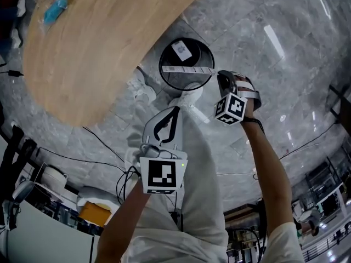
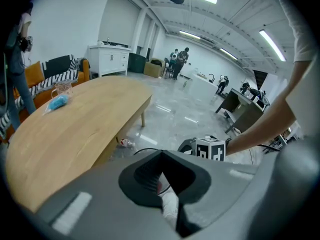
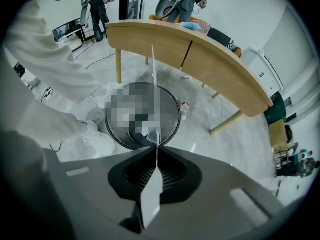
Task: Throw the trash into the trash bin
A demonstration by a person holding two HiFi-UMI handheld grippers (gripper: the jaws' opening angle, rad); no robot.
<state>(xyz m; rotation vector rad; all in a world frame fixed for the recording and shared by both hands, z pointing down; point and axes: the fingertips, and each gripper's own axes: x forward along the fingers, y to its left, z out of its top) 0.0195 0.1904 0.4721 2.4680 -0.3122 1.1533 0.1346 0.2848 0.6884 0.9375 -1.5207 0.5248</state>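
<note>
A black mesh trash bin (image 1: 204,52) stands on the grey floor beside the wooden table (image 1: 93,48), with a white printed scrap (image 1: 181,50) lying inside it. My right gripper (image 1: 219,75) is shut on a long thin white card (image 1: 189,69) that reaches across the bin's mouth. In the right gripper view the card (image 3: 153,94) shows edge-on, rising from the shut right gripper (image 3: 156,146) over the bin (image 3: 170,109). My left gripper (image 1: 176,108) hangs lower, near the person's white trouser leg, shut with nothing in it (image 2: 162,153).
A blue packet (image 1: 55,10) lies on the table's far end. Small white litter (image 1: 143,89) sits on the floor by the table leg, and a small bottle (image 3: 185,105) lies past the bin. Black cables (image 1: 104,141) cross the floor. The person's shoe (image 3: 95,136) is beside the bin.
</note>
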